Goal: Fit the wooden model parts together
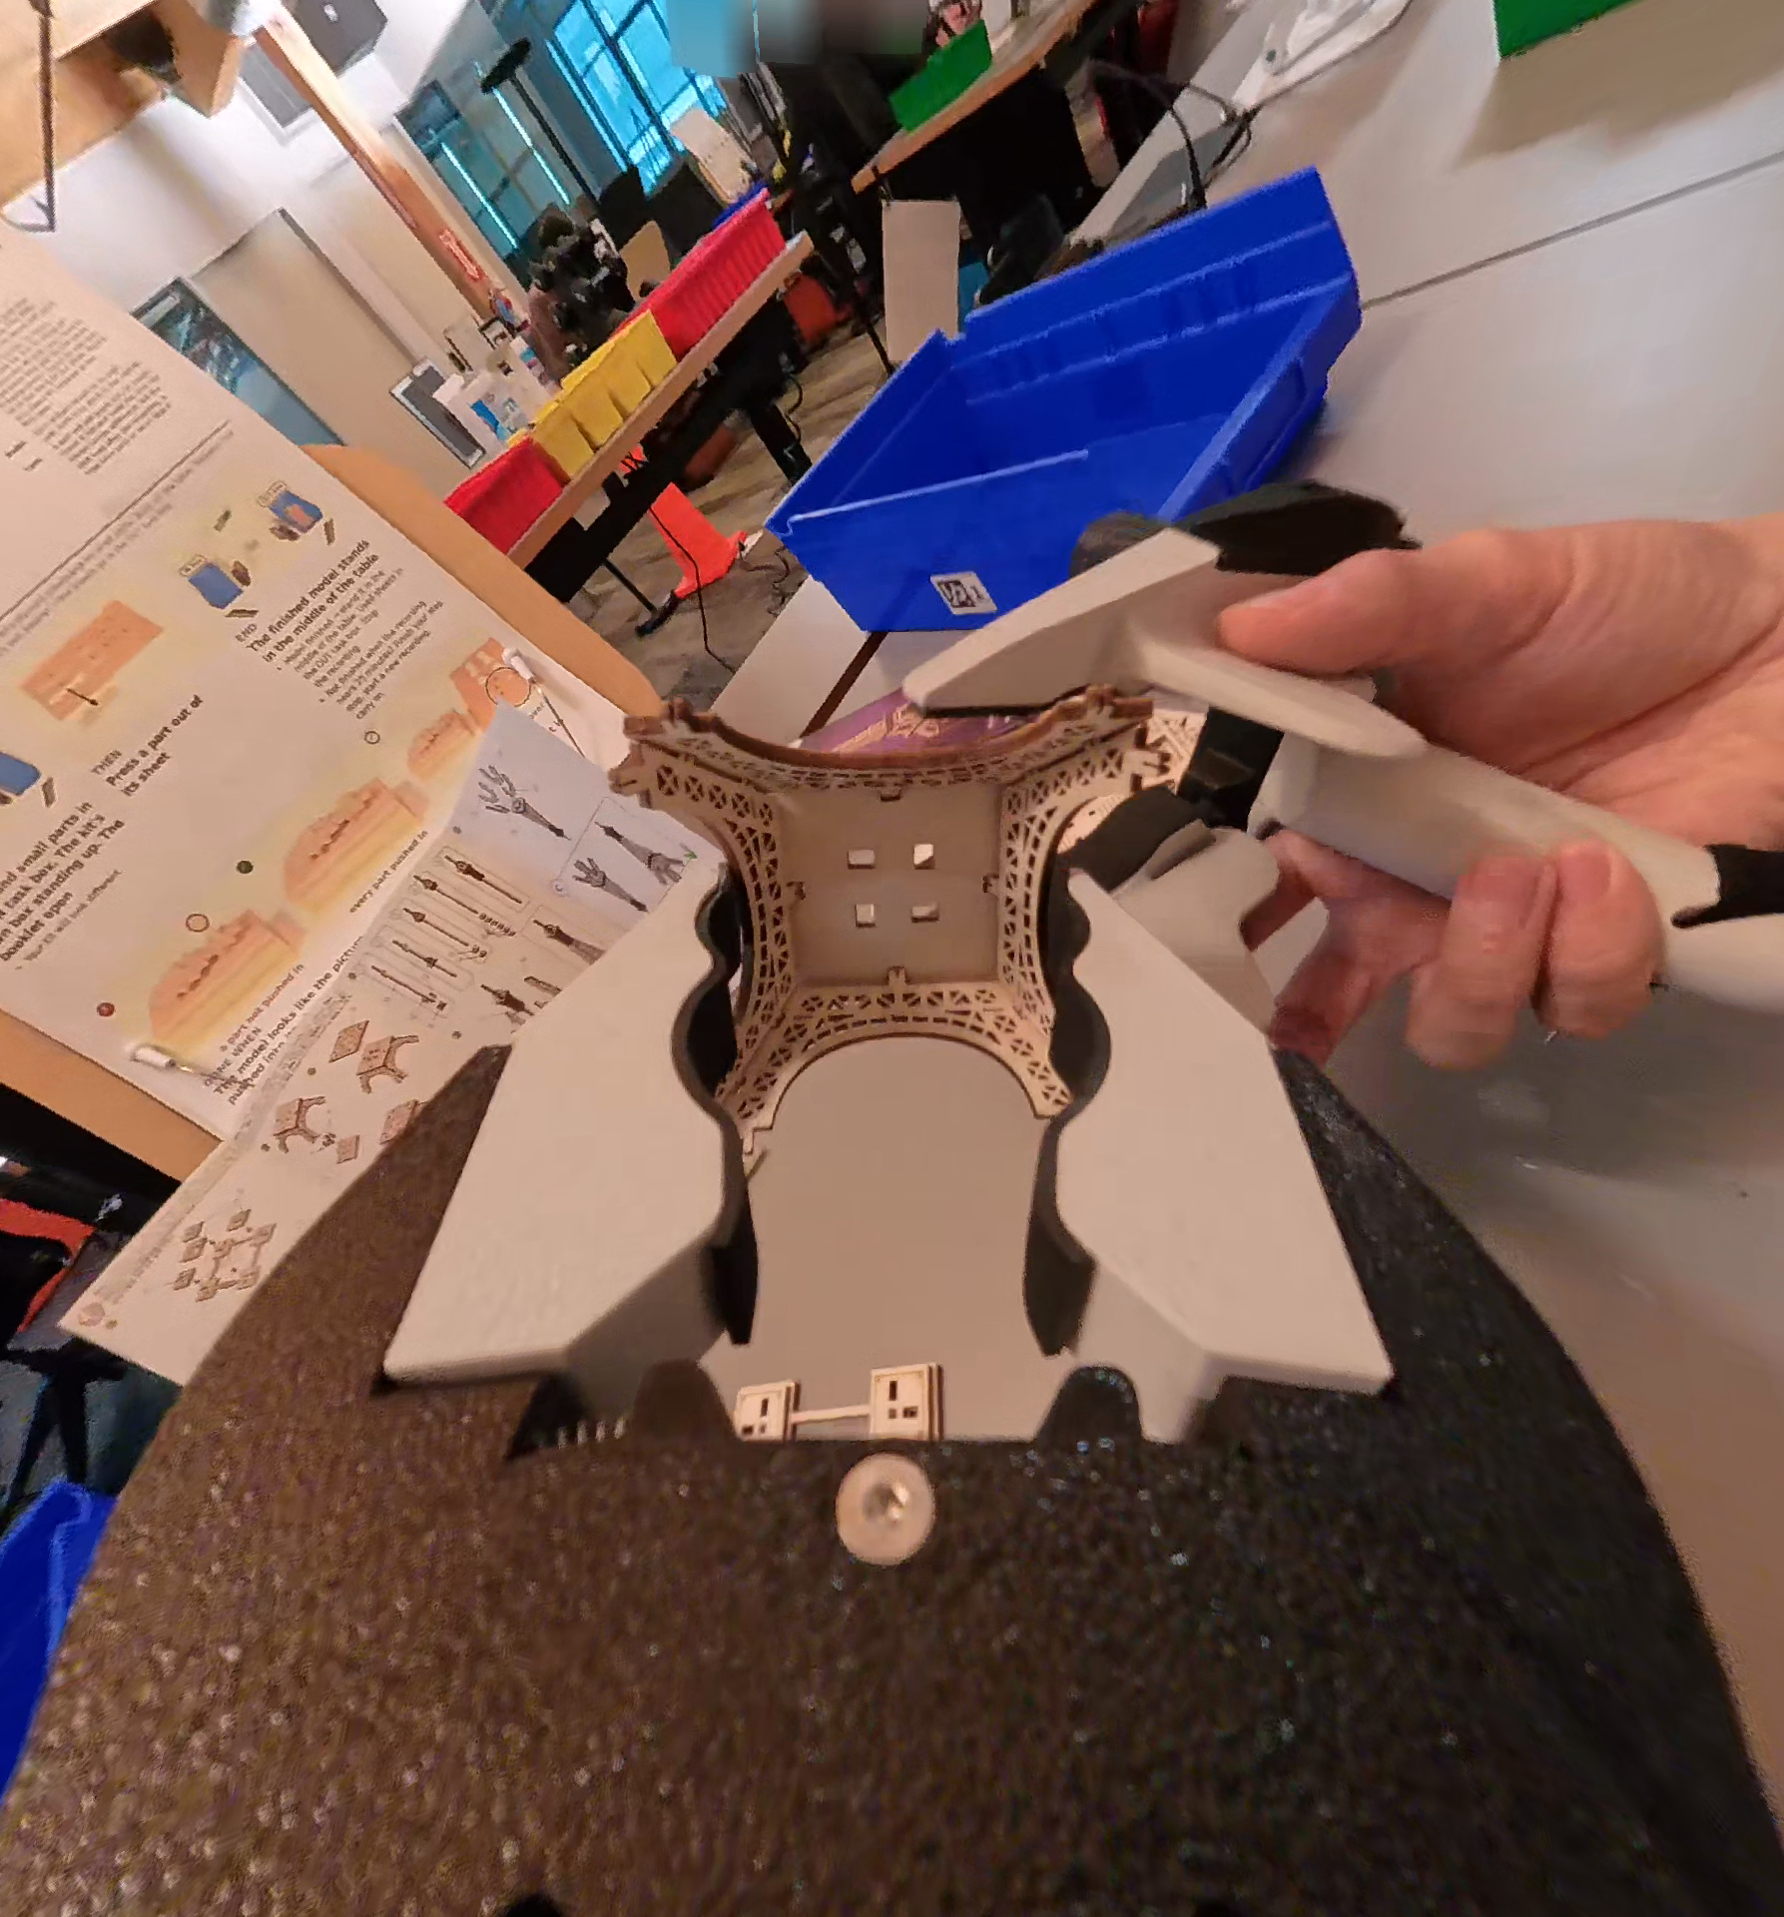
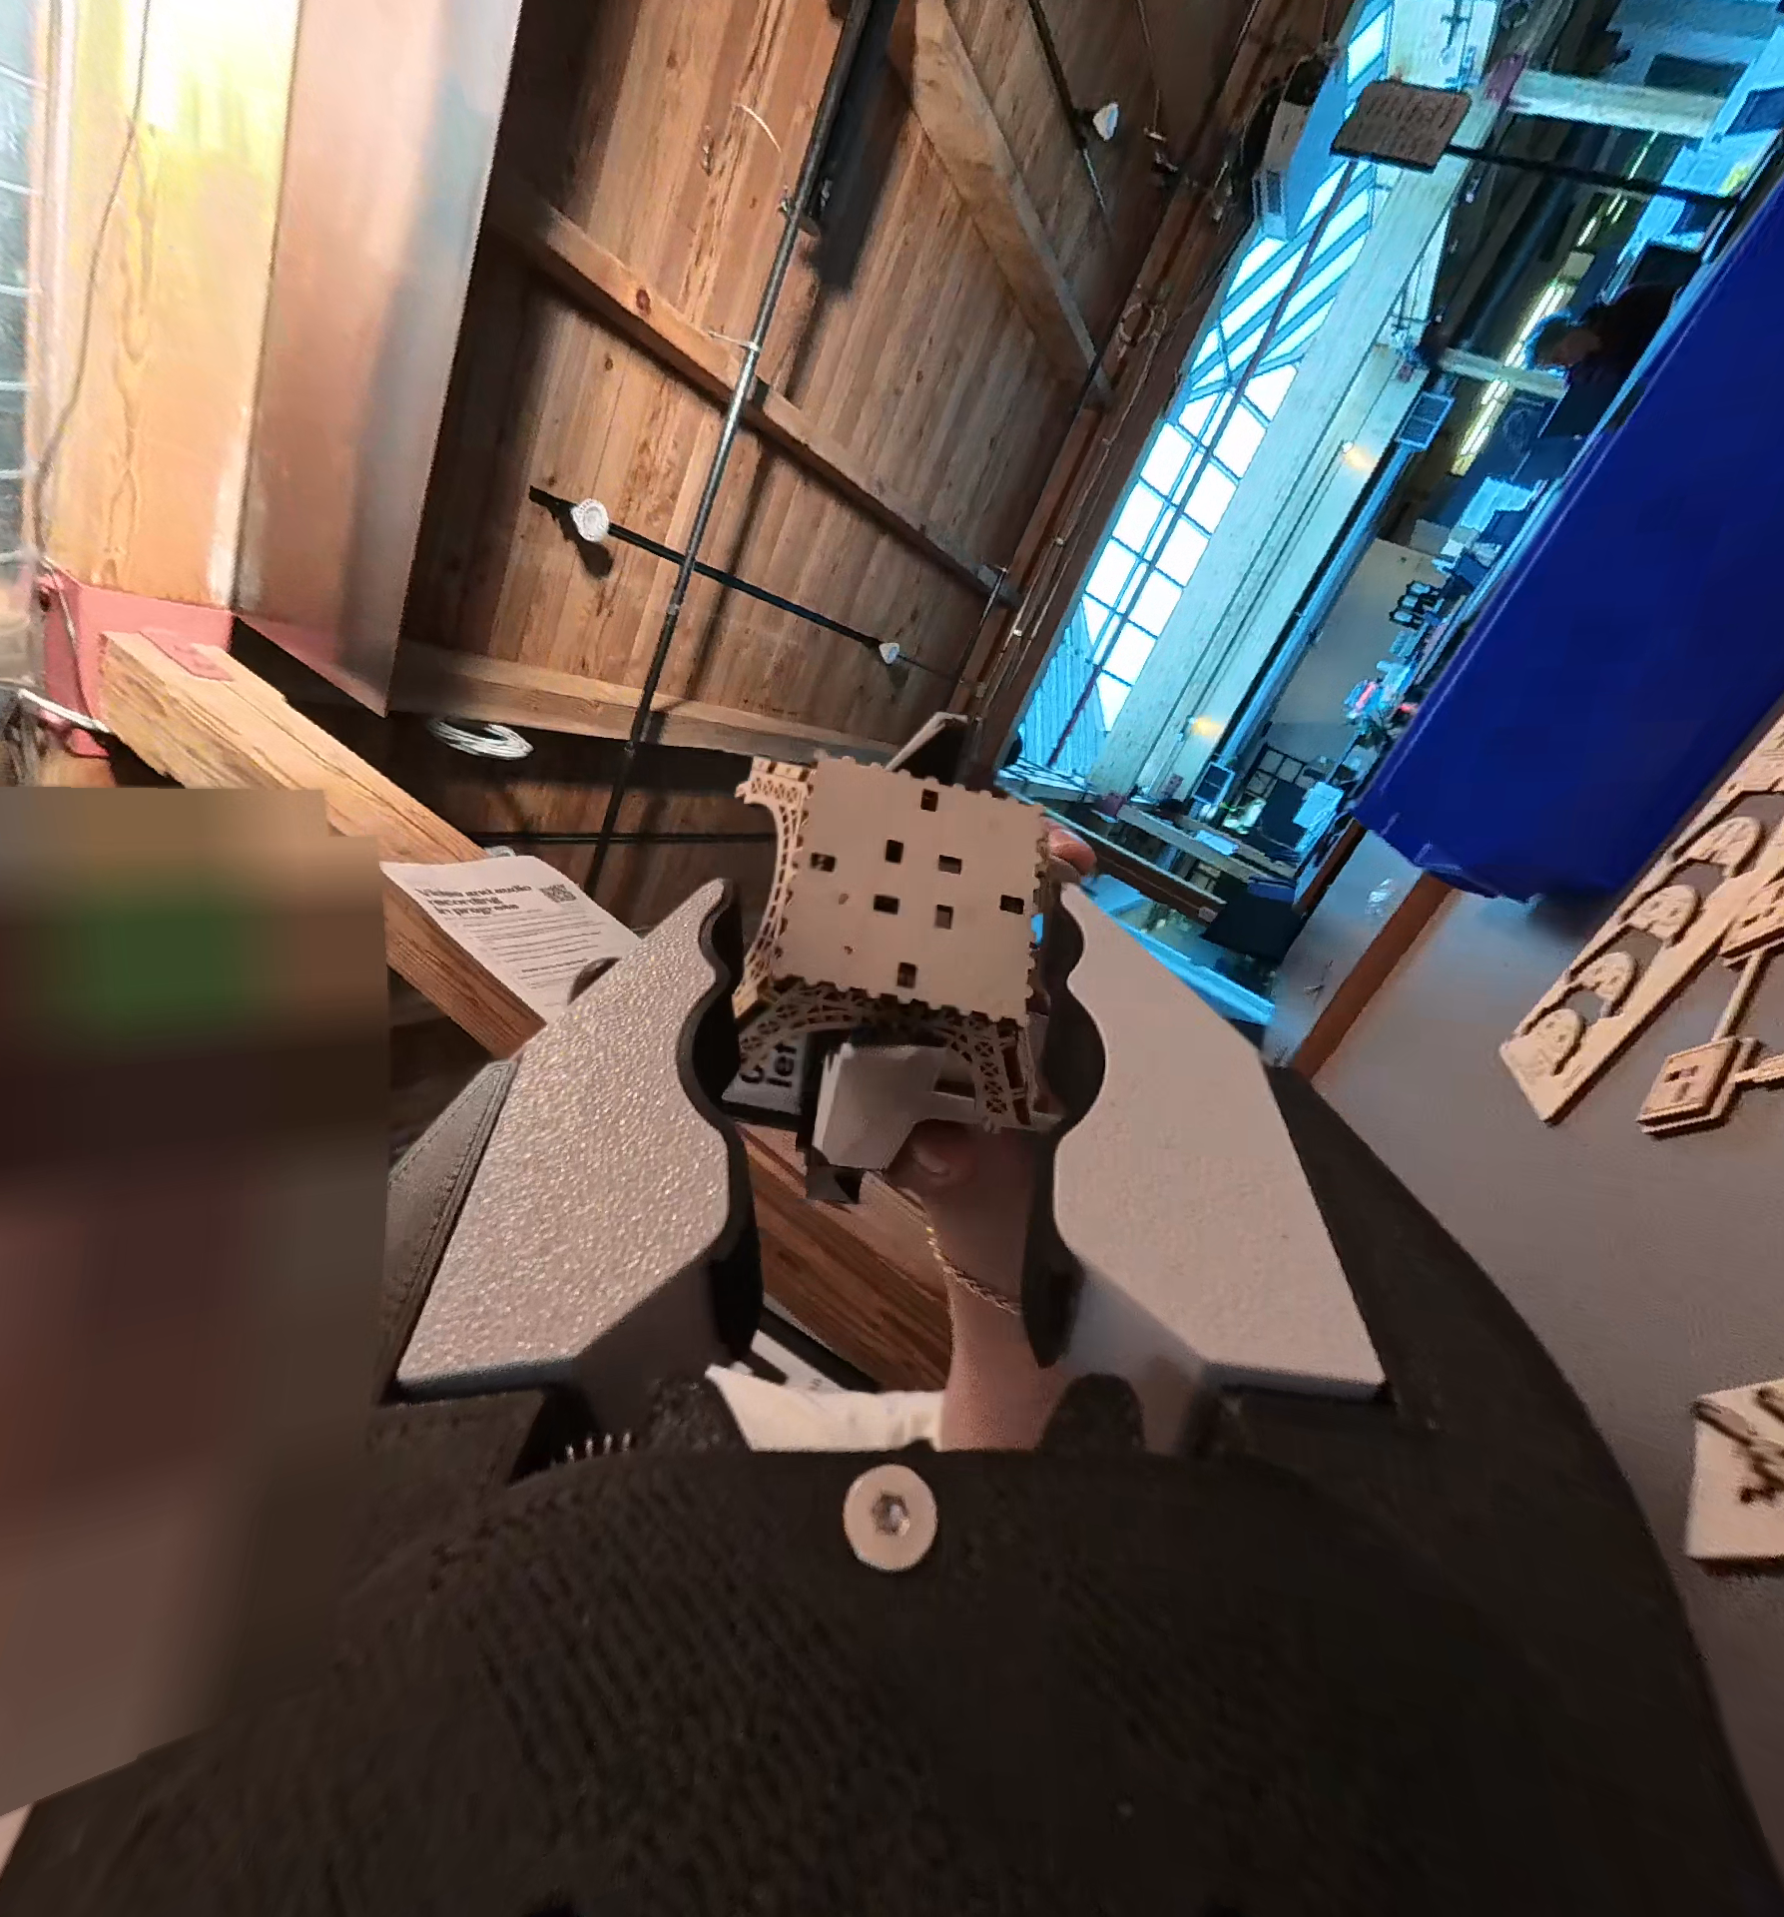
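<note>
A wooden lattice tower base (image 1: 893,788), four arched legs under a square platform with small holes, is held in the air between both grippers. My left gripper (image 1: 887,923) is shut on it from its open underside, fingers on two opposite sides. My right gripper (image 1: 1074,768), held by a hand (image 1: 1593,726), closes on its far right corner. In the right wrist view the platform top (image 2: 908,892) sits between my right gripper's (image 2: 893,903) fingers, which press its sides. A left gripper finger (image 2: 867,1110) shows below it.
A blue bin (image 1: 1074,415) stands on the grey table behind. An instruction sheet (image 1: 141,726) and an open booklet (image 1: 555,882) lie at left. A small wooden part (image 1: 836,1400) lies below my left gripper. A wooden parts sheet (image 2: 1696,934) and a card (image 2: 1769,1452) lie at right. Less than 4 cm separates the two grippers' tips.
</note>
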`<act>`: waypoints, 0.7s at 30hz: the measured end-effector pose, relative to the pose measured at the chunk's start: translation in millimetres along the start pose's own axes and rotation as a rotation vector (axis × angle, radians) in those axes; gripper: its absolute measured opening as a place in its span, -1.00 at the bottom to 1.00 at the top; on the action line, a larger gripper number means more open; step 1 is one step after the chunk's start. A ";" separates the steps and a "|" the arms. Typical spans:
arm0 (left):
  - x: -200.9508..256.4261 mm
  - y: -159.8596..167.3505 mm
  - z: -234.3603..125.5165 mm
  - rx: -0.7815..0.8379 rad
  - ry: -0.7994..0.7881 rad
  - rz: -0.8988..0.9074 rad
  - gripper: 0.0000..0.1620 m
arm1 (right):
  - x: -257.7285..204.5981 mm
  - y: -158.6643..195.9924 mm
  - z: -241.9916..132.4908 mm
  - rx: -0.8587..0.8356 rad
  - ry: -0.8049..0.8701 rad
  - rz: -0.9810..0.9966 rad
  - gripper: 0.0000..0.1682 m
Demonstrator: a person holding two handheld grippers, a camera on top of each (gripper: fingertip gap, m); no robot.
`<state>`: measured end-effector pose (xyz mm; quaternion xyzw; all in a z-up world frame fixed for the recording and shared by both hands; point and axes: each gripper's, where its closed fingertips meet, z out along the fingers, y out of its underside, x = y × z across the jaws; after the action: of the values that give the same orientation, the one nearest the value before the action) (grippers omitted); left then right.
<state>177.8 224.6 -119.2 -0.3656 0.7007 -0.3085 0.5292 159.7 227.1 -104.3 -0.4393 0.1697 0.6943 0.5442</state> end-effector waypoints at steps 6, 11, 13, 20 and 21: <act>-4.5 21.9 1.0 -0.219 0.066 0.012 -0.30 | -0.2 -23.9 -27.3 -0.072 0.235 -0.361 -0.02; 17.3 79.6 22.6 -0.525 0.289 0.025 -0.30 | 18.3 -77.5 -71.7 -0.152 0.642 -0.894 0.05; 28.5 98.2 33.9 -0.612 0.373 0.038 -0.30 | 26.3 -91.5 -83.9 -0.183 0.752 -1.070 0.05; 58.5 144.6 54.4 -0.845 0.580 -0.008 -0.30 | 53.0 -88.6 -109.0 -0.314 0.911 -1.413 -0.06; 61.2 146.9 55.7 -0.855 0.598 -0.021 -0.30 | 54.8 -87.7 -110.8 -0.330 0.924 -1.416 -0.05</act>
<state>193.8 250.4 -285.0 -0.4519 0.8810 -0.0909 0.1062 285.0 212.0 -188.2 -0.7536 -0.0428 -0.0411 0.6547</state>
